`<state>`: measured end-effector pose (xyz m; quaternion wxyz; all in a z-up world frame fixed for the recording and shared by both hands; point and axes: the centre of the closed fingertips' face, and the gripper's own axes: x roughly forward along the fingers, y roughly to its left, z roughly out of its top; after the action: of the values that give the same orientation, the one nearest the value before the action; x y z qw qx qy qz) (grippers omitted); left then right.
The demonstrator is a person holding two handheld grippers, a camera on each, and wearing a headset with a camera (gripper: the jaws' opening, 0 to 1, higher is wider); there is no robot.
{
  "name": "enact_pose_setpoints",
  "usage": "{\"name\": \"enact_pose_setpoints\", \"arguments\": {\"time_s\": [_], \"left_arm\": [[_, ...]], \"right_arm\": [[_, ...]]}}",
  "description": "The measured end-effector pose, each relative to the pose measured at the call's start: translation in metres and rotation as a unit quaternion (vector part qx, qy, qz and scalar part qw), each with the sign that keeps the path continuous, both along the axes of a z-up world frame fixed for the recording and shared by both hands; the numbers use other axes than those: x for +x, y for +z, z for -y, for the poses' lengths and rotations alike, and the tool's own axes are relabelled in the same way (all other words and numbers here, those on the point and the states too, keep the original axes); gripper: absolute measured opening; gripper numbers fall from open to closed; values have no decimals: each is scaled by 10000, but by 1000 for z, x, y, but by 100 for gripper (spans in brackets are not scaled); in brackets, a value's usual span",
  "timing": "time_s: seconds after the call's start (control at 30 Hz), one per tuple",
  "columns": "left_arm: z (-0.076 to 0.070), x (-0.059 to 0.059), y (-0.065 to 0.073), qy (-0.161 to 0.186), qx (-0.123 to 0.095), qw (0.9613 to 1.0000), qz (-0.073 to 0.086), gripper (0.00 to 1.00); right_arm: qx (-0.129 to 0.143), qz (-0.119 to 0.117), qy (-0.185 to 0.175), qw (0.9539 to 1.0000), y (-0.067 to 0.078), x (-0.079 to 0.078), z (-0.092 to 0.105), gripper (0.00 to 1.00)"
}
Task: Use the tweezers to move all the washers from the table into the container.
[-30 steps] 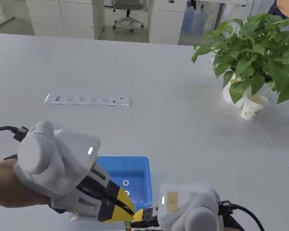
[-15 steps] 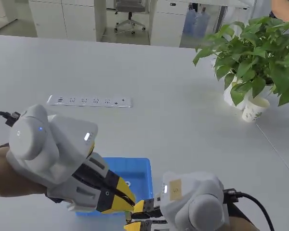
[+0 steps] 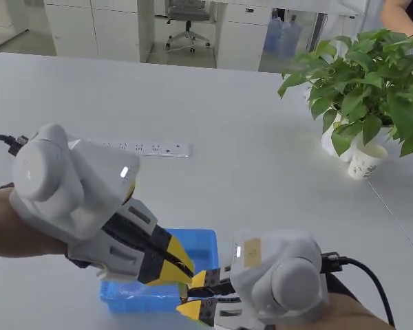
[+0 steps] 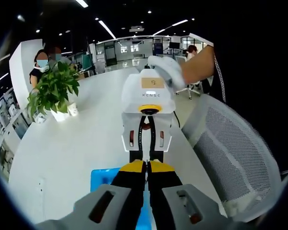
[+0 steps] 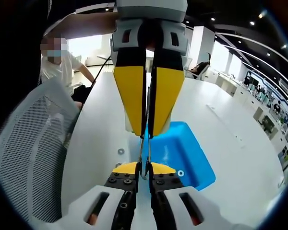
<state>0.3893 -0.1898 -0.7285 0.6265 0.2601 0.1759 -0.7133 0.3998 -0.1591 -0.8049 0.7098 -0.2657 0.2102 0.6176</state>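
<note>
Head view: bright, even, diffuse office light. Pale counter point(image 3: 261, 158) near washed-out, with soft shadow under plant point(image 3: 361, 89). Near housings slightly soft.

Left gripper view: ceiling strip lights point(image 4: 105, 28) glare. Scene dims toward edges, with strong fisheye bending. Left gripper point(image 4: 147, 165) close to lens, fingers point(image 4: 133, 173) out of focus.

Right gripper view: upper left blown out by backlight. Blue container point(image 5: 182, 153) saturated, faint sheen. Tweezers point(image 5: 143, 148) thin glinting line. Mesh chair point(image 5: 29, 158) stretched by distortion.

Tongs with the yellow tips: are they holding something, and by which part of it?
Yes, the tweezers. The left tongs pinch one end and the right tongs the other; which end is the tip cannot be told.
</note>
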Motion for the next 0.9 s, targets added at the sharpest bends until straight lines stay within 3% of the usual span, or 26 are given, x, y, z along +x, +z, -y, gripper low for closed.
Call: {"name": "enact_pose_setpoints", "arguments": {"time_s": [0.4, 0.9], "left_arm": [[-5, 25, 1, 29, 82, 9999, 110, 4], [-18, 52, -20, 213, 229, 9995, 30, 4]], "right_arm": [[139, 41, -102, 9998, 1, 27, -6, 9], [117, -25, -90, 9999, -19, 52, -19, 9]]}}
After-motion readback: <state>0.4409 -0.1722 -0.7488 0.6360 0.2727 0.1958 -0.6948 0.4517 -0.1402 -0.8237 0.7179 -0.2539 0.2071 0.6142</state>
